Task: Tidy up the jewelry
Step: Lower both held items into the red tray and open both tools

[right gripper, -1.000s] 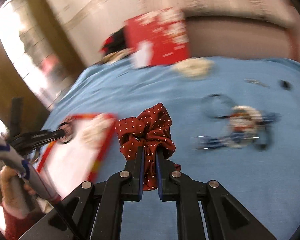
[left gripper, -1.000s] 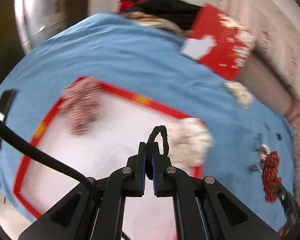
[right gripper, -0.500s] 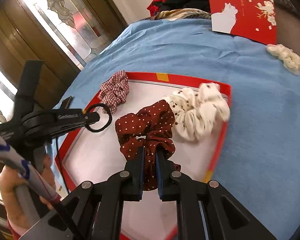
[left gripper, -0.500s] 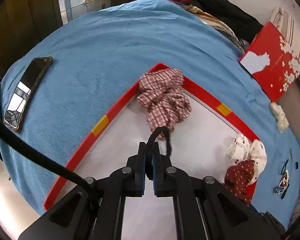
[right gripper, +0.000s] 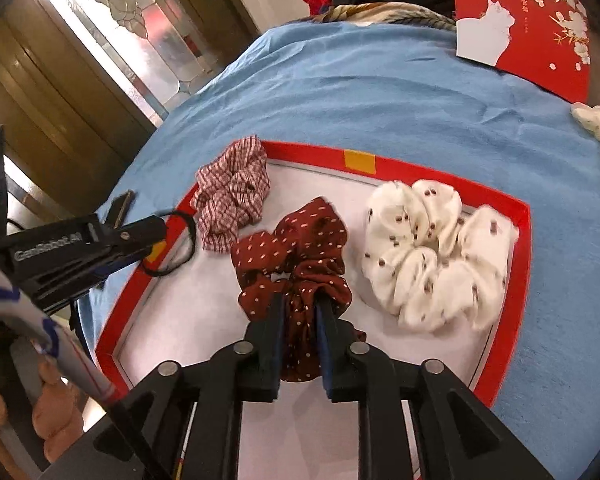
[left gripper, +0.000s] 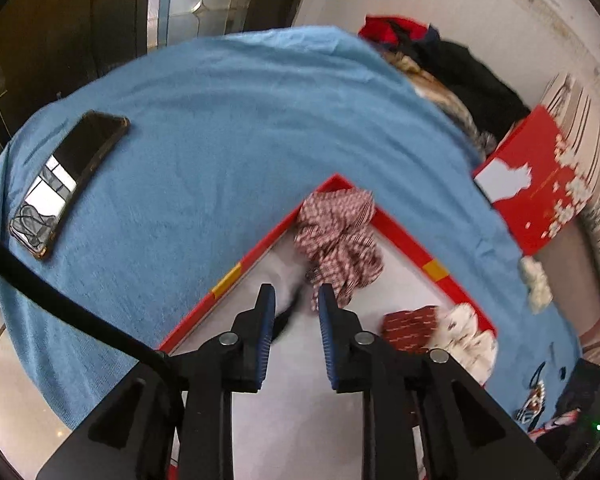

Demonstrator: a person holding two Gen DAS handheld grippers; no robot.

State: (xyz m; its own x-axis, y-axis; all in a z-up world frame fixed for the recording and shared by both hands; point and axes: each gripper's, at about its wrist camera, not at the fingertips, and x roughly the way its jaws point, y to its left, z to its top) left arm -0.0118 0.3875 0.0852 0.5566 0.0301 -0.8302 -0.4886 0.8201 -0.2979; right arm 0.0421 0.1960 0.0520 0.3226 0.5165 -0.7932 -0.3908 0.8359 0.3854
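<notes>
Matt blue cloth cover (right gripper: 380, 92) with a fine nap; red-rimmed tray (right gripper: 524, 232) with a smooth white floor. Soft gathered fabric — checked scrunchie (right gripper: 232, 196), dotted maroon scrunchie (right gripper: 296, 248), cream scrunchie (right gripper: 432, 252). Glossy glass-faced phone (left gripper: 68, 180). Matt black plastic left gripper (left gripper: 293, 312) — ribbed blue pads (left gripper: 266, 320). Glossy red card (right gripper: 540, 28).

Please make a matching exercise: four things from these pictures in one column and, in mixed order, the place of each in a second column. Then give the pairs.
1. plaid scrunchie
2. dark red scrunchie
3. white scrunchie
4. phone

A. on the blue cloth, outside the tray
B. between the fingers of the right hand-held gripper
C. over a tray corner
D. wholly inside the tray, touching no gripper

Pairs: 1-C, 2-B, 3-D, 4-A
</notes>
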